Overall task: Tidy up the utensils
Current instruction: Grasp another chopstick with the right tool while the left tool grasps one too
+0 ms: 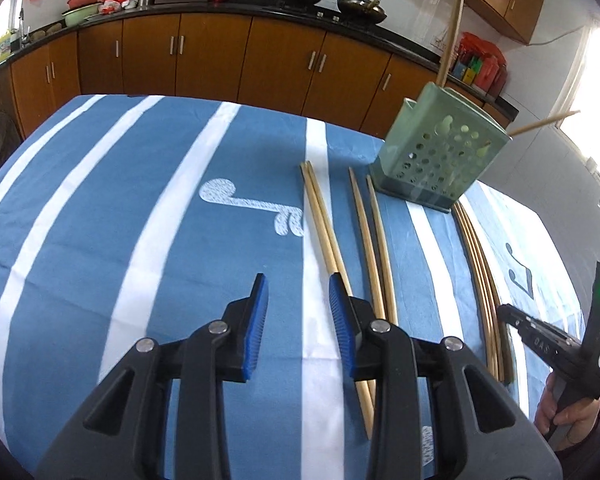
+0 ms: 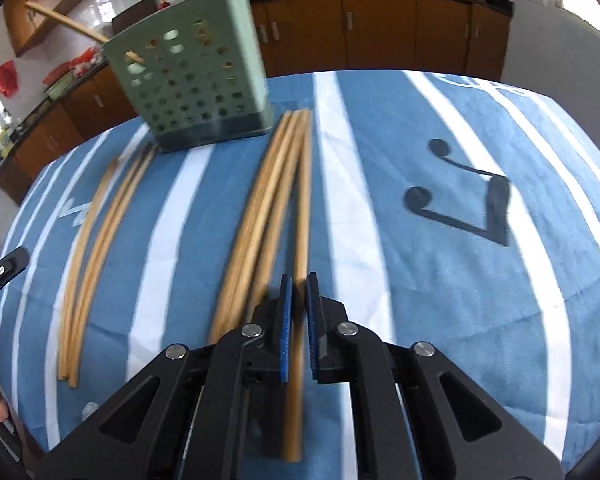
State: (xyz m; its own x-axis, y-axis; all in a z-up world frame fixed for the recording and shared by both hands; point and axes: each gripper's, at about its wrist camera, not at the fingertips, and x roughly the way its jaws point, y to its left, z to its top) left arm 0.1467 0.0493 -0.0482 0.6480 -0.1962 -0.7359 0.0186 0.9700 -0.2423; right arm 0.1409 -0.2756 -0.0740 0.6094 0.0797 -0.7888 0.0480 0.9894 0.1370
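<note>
A green perforated holder (image 1: 436, 160) stands on the blue striped cloth with two chopsticks (image 1: 452, 28) sticking out of it. Several wooden chopsticks lie on the cloth: a pair (image 1: 324, 224), two more (image 1: 374, 236) and a bundle (image 1: 480, 264). My left gripper (image 1: 298, 292) is open and empty, its right finger over the pair. In the right wrist view the holder (image 2: 192, 76) is at the far left, with the bundle (image 2: 260, 208) beside it. My right gripper (image 2: 299, 292) is shut on one chopstick (image 2: 302, 216) at the bundle's right edge.
The table's far edge (image 1: 260, 106) is close behind the holder. Brown kitchen cabinets (image 1: 220, 52) and a counter with woks and bowls lie beyond. The right gripper's body (image 1: 556, 344) shows at the left view's right edge.
</note>
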